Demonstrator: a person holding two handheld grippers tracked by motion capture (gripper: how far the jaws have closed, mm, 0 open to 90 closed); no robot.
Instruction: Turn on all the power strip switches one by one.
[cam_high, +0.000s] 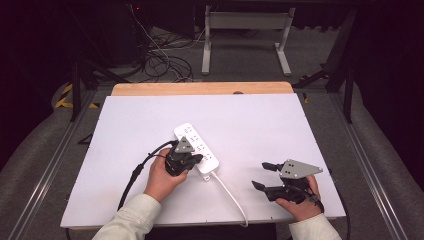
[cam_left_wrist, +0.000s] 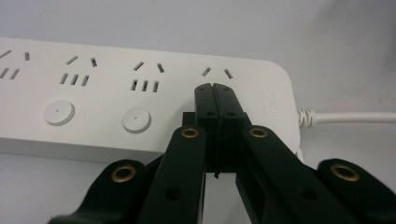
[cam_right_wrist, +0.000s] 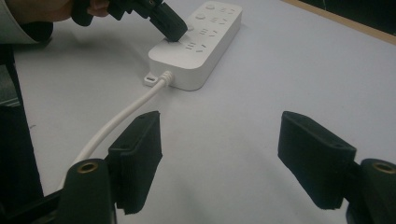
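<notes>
- power strip lies flat mid-frame on the tabletop, sockets up so its buttons can be reached
- left gripper has jaws clenched on nothing, making one blunt tip on the strip's cord end, probably poking a switch
- right gripper waits lower right, jaws released, out of the way

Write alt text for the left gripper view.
The left gripper, jaws shut together, presses its tips on the top of a white power strip near the cable end, beside two round buttons. The strip's white cable runs off right across the white table.
</notes>
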